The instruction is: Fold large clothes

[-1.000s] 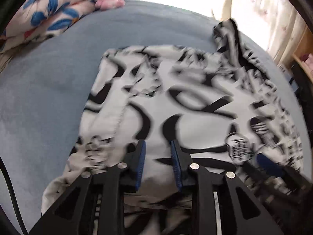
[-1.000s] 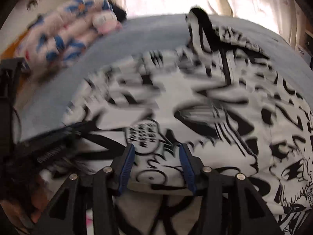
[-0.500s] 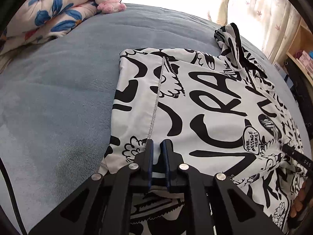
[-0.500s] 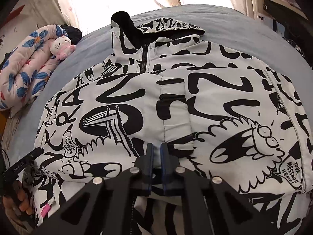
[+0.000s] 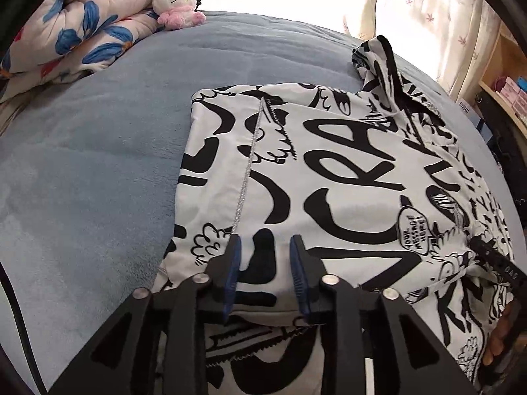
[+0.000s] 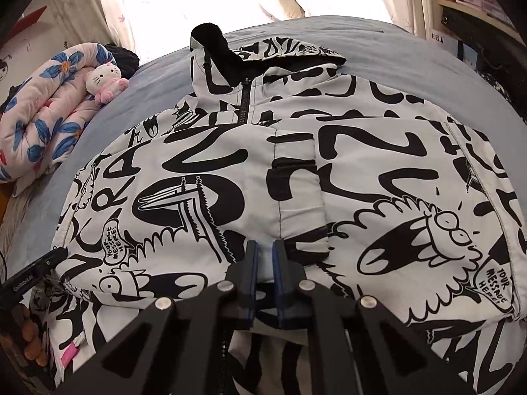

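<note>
On the bed (image 5: 98, 151), the left gripper (image 5: 265, 247) has just let go of the jacket's (image 5: 329, 164) folded hem; the right gripper (image 6: 263, 250) stays clenched on it, fold laid.

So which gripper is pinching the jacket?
The right gripper: its blue pads squeeze the jacket. The left gripper stands open.

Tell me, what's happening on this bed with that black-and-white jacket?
A person is folding a printed hooded jacket on a blue-covered bed with a handheld gripper in each hand. Both sleeves are already folded in across the body. The right gripper is shut, pinching the cuff of the sleeve lying down the middle. The left gripper has just been opening; fabric lies between its pads, but they do not press it. A plush toy and a flowered quilt sit at the bed's far end.
</note>
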`<action>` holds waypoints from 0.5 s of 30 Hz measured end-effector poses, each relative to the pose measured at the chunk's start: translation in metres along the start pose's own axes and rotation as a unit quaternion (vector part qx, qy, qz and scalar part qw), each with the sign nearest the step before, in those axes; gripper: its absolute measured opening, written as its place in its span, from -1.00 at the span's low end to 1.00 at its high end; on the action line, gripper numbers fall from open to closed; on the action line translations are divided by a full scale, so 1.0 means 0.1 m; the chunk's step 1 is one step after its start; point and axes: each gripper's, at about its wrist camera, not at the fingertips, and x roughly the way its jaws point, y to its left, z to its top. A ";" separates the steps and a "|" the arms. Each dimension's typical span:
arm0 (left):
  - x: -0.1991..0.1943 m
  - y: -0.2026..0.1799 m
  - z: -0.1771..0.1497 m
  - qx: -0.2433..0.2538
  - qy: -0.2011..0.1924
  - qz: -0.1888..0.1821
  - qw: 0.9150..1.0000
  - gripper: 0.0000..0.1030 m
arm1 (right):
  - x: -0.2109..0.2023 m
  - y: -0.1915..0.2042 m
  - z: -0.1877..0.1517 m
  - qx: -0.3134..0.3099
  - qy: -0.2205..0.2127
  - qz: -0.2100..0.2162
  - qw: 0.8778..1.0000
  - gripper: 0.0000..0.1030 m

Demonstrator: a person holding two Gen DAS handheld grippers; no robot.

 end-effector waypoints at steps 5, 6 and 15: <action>-0.11 -0.04 -0.06 -0.009 -0.010 -0.007 1.000 -0.15 | -0.03 0.02 -0.04 0.002 -0.014 -0.003 1.000 -0.78; -0.15 -0.06 -0.09 -0.010 -0.014 -0.007 1.000 -0.12 | -0.04 0.02 -0.05 0.005 -0.015 -0.001 1.000 -0.78; -0.52 -0.12 -0.32 -0.003 -0.008 -0.006 1.000 0.07 | -0.31 0.00 -0.27 0.057 -0.013 0.038 0.998 -0.34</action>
